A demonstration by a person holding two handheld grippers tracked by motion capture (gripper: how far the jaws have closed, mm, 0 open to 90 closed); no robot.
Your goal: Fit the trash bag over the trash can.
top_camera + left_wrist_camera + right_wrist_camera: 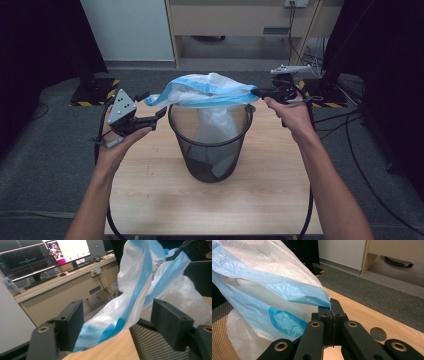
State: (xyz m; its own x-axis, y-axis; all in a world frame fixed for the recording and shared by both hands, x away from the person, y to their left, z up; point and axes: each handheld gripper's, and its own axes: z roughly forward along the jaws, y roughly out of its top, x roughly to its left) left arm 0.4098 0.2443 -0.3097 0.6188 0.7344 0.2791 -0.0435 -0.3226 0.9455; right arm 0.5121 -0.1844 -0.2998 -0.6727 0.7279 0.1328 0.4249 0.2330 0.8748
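A white plastic bag with a blue rim [210, 90] hangs stretched over a black mesh waste bin [210, 150] on the wooden table [150, 200], its body drooping into the bin. My right gripper [257, 92] is shut on the bag's rim at the bin's far right; in the right gripper view the jaws [331, 307] meet on the blue edge [274, 290]. My left gripper [160, 112] is at the bin's left, open. In the left gripper view the bag's end [130, 305] lies loosely between the spread jaws [117, 312], above the bin's mesh [160, 347].
The bin stands mid-table, with bare wood in front of it and on both sides. A round hole [378, 333] is cut in the tabletop near the right gripper. A desk with monitors [27, 260] stands beyond the table, and grey carpet with cables surrounds it.
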